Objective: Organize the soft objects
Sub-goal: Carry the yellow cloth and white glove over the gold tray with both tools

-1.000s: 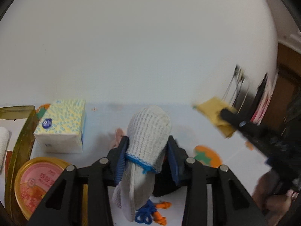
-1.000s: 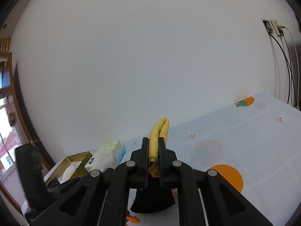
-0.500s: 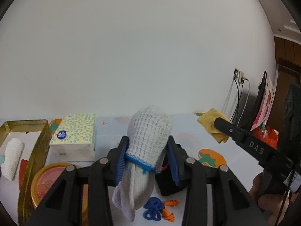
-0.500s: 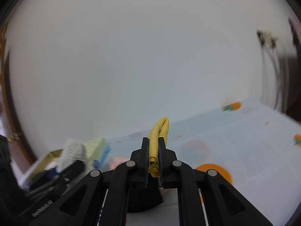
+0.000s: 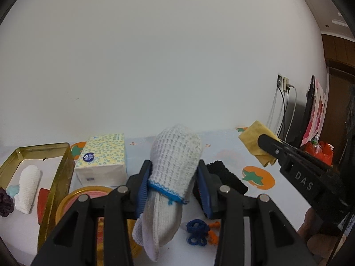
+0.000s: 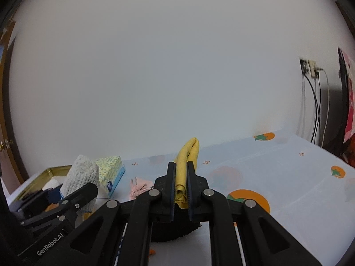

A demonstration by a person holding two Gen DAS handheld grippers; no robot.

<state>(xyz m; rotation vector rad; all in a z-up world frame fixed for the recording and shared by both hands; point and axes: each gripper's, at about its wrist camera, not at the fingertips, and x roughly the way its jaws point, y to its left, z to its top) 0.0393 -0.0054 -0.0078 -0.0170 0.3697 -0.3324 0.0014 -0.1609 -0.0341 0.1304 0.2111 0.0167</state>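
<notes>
With each hand-held gripper clamped, left (image 5: 175, 182) on the glove (image 5: 174, 166), right (image 6: 180, 187) on the cloth (image 6: 185, 166), lower both gently into the tin (image 5: 56, 177) at nine o'clock.

You are working with two matte black tools: the left tool (image 5: 174, 185) is showing blue ribbed pads, round silver screws and "GenRobot.AI" lettering on its side, while the right tool (image 6: 179, 188) is wearing white "DAS" lettering.

plain white wall (image 5: 155, 55) filled most of both frames, wall socket (image 6: 308, 67) with cables at right, wooden door (image 5: 339, 71) far right, persimmon-print tablecloth (image 6: 277, 168) lower right
</notes>
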